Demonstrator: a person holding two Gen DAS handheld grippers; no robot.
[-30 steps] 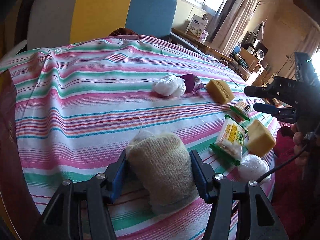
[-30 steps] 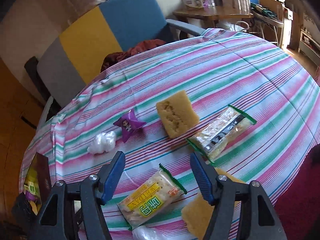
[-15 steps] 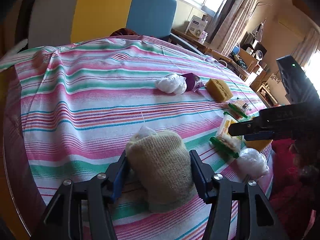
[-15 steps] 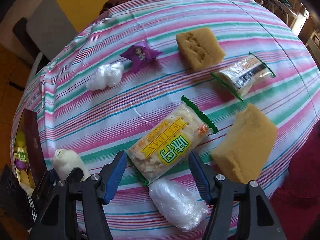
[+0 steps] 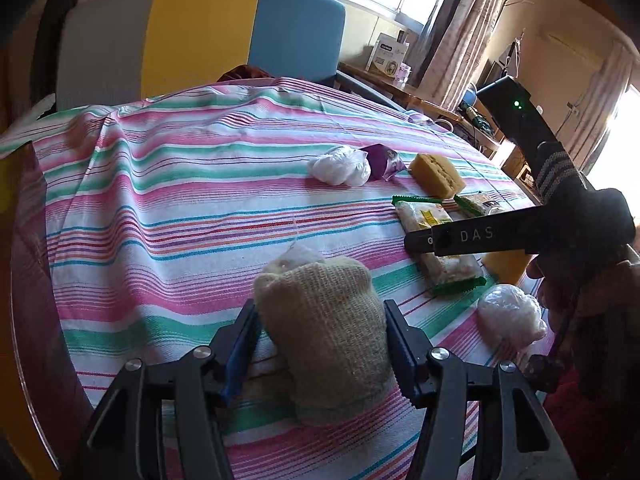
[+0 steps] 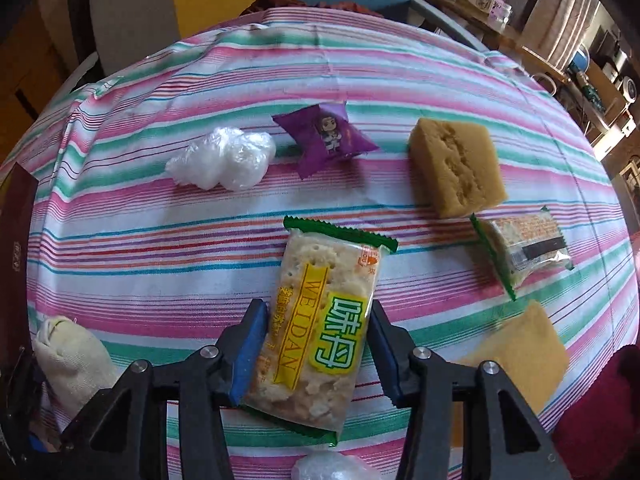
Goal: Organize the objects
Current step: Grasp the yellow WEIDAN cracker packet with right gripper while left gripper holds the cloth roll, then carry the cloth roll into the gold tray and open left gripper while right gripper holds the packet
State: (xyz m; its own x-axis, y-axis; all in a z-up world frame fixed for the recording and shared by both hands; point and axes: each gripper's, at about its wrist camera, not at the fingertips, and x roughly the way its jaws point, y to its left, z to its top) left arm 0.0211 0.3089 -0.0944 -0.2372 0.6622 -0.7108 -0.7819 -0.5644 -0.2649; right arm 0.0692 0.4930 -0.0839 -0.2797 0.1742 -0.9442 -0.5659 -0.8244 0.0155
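Crackers may crush if my right gripper (image 6: 316, 354), jaws closing around the biscuit packet (image 6: 320, 320) lying on the striped cloth (image 6: 160, 256), bites too hard; my left gripper (image 5: 320, 354) pinches the cloth pouch (image 5: 324, 332), which could sag loose.
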